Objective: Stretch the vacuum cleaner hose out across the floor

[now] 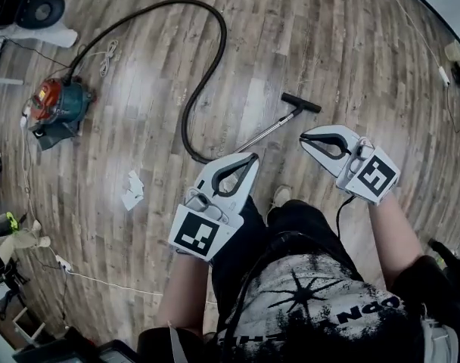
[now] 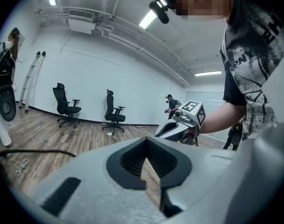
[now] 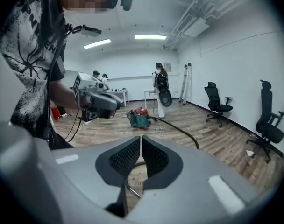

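- Vacuum cleaner hose (image 1: 223,40) lies on the wooden floor (image 1: 328,44) in a large loop. It runs from the canister vacuum (image 1: 57,106) at far left round to the metal wand (image 1: 264,133).
- Left gripper (image 1: 251,159): jaws together, empty, poised above the near end of the hose.
- Right gripper (image 1: 306,138): jaws closed to a hairline slit, empty, beside the wand.
- Step in hand, as judged: approach, with no grasp made yet.
- Next move calls for opening the jaws, lowering onto the hose end or wand, gripping, then drawing it away from the canister to pull the loop straight.
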Action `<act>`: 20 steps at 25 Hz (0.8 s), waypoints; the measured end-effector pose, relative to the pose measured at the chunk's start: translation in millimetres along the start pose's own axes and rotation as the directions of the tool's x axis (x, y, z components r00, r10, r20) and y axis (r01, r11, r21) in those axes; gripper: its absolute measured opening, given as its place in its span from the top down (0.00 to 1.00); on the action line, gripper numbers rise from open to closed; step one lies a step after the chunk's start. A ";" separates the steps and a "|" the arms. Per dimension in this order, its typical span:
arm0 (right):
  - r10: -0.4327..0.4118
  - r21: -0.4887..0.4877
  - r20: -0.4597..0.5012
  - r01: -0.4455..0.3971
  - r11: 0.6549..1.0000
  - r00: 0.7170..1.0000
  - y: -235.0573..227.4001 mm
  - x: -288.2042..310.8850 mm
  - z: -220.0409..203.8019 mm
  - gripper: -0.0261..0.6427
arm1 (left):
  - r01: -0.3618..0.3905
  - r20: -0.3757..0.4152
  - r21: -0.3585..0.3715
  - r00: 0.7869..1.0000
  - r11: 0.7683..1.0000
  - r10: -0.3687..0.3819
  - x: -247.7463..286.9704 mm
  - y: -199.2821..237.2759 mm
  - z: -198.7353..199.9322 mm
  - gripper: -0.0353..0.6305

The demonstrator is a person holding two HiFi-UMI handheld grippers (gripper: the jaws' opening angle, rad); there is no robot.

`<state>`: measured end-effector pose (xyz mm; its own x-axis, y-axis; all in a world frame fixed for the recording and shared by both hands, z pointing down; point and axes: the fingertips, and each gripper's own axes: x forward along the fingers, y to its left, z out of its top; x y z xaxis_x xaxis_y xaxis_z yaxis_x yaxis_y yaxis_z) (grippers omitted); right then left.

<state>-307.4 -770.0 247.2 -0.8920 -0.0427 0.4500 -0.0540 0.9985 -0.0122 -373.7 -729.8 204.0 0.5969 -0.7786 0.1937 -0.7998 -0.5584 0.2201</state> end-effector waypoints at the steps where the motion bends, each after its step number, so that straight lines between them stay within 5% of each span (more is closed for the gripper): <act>1: 0.008 0.008 -0.025 -0.007 1.000 1.000 -5.0 11.1 -8.3 0.93 | 0.011 -0.021 0.016 1.000 1.000 -0.011 4.7 8.4 -5.8 0.95; 7: 0.104 -0.011 -0.158 -0.107 0.994 0.982 -11.6 78.9 -94.4 0.84 | 0.024 -0.061 0.049 0.998 0.999 -0.021 18.3 24.8 -67.8 0.95; 12: 0.126 0.011 -0.264 -0.128 0.992 0.956 -12.2 142.2 -226.9 0.75 | -0.097 0.005 -0.130 0.995 0.987 0.099 21.7 50.1 -157.0 0.95; 16: 0.159 -0.003 -0.397 -0.174 0.985 0.904 -23.3 196.9 -365.9 0.67 | -0.148 -0.001 -0.176 0.989 0.973 0.150 36.3 77.1 -229.9 0.95; 20: 0.204 -0.017 -0.546 -0.254 0.967 0.813 -26.2 250.0 -506.6 0.61 | -0.152 -0.003 -0.152 0.988 0.977 0.154 65.3 98.9 -309.1 0.95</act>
<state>-301.6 -789.1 812.4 -0.4907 0.1880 0.8508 0.1819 0.9770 -0.1110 -394.3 -747.4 534.0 0.4671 -0.8543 0.2280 -0.8623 -0.3831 0.3311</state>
